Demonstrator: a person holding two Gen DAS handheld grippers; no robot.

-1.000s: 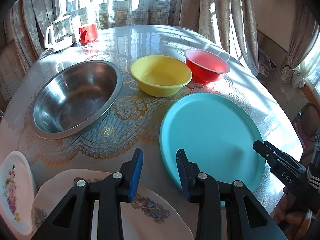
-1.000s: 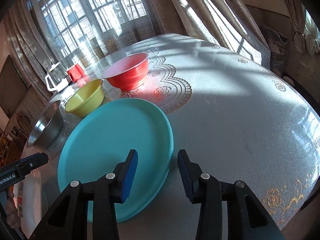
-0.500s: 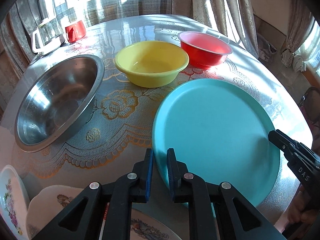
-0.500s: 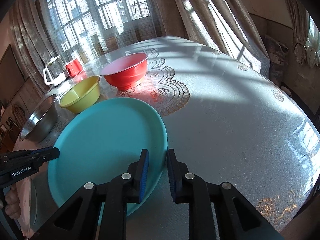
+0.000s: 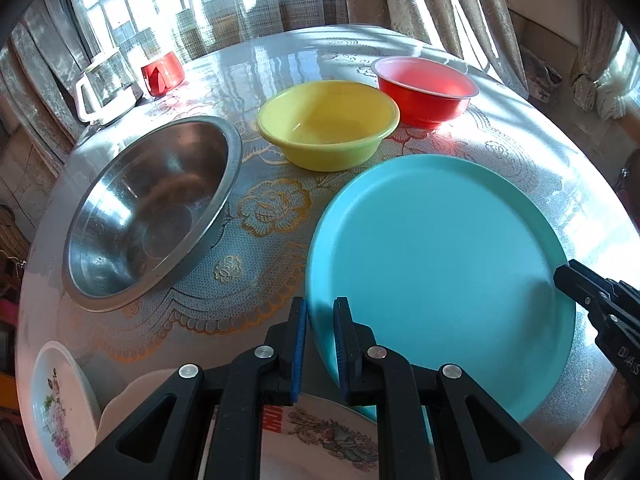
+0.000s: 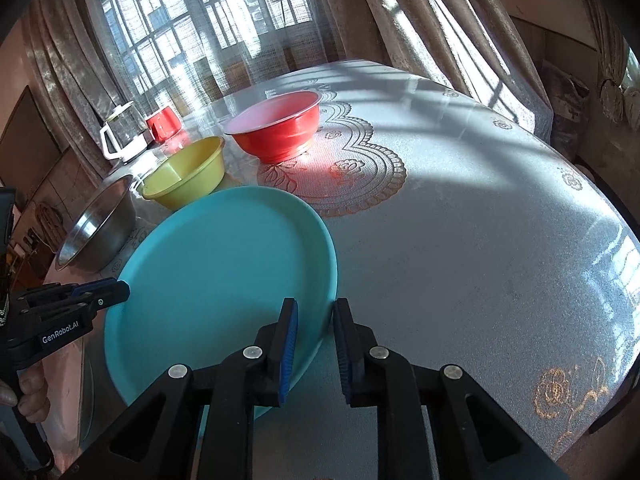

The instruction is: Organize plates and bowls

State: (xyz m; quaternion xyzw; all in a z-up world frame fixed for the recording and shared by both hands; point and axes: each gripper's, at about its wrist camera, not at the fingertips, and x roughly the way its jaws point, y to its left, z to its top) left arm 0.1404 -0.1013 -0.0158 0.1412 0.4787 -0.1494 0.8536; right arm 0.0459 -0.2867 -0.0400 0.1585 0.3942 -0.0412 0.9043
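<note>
Left gripper point(image 5: 320, 330) and right gripper point(image 6: 314, 330), both open 1 second ago, now clamped on opposite rims of the teal plate point(image 5: 436, 272), lower centre of each frame. Beyond: yellow bowl point(image 5: 328, 124), red bowl point(image 5: 426, 90), steel bowl point(image 5: 152, 208) at left. Floral plates point(image 5: 60, 404) at lower left, 1 beneath left gripper.

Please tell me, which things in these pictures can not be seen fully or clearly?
- Patterned plate, left wrist view: the left gripper covers most of it.
- Flowered dish, left wrist view: cut off by the picture's edge.
- Steel bowl, right wrist view: its inside faces away.
- Turquoise plate, both views: the rim between the fingers is hidden.
</note>
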